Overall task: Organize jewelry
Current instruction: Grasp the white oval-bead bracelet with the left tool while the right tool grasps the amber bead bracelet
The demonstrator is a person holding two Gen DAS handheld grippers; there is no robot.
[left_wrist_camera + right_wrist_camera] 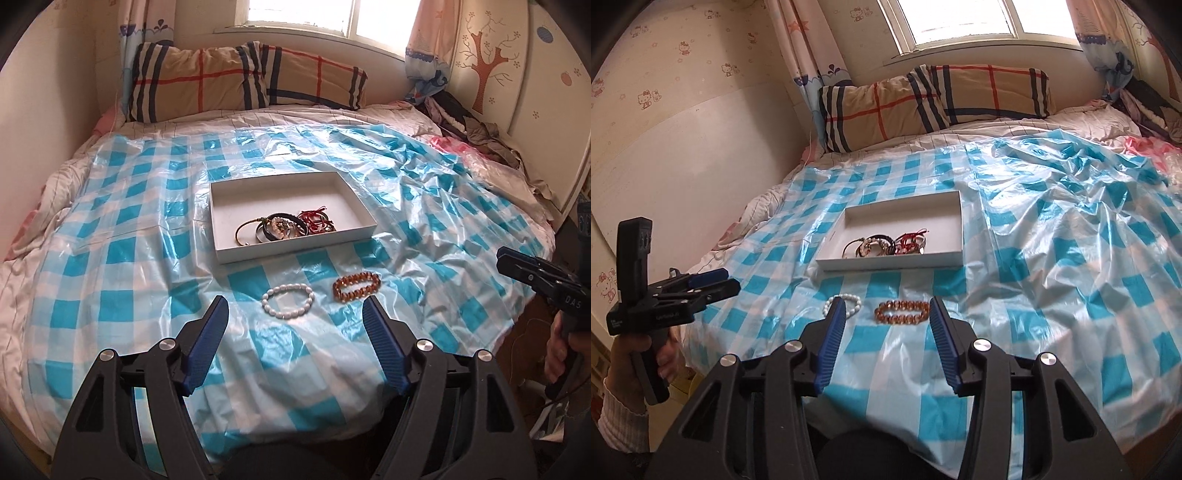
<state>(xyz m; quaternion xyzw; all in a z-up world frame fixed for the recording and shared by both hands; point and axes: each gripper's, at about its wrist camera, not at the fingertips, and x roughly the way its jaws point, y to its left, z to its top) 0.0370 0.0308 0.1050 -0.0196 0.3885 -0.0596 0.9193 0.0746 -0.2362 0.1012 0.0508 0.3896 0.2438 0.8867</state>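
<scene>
Left wrist view: two bracelets loose on a blue-and-white checked plastic sheet (110,254) over a bed (48,192). One white bead bracelet (288,301) on the left, one amber bead bracelet (357,287) just beside it on the right, not touching. Both lying flat, near the front edge of the sheet, just beyond the fingertips.

Farther back, one shallow white box (221,221), open-topped, with a tangled heap of bracelets (286,227) against its near wall: dark bands, a gold-toned bangle, red cord pieces; exact count impossible to tell. Rest of the box floor bare.

Left gripper (295,310) low in the foreground, blue-padded jaws spread wide, nothing between them, nothing held, clear of both loose bracelets. Right gripper (517,271) at the far right edge, gripped by a hand (557,354).

Right wrist view: same two loose bracelets, white bead bracelet (846,304) partly hidden behind the left finger, amber bead bracelet (902,312) framed between the two fingers but beyond them. Right gripper (887,310) about half open, empty. Left gripper (718,282) at the left, held by a hand (635,354) in a white ribbed sleeve (622,421).

Beyond: two plaid pillows (240,79) at the far end, one window (317,18), curtains (147,26) on both sides, a tree decal (485,74) on the right wall.
</scene>
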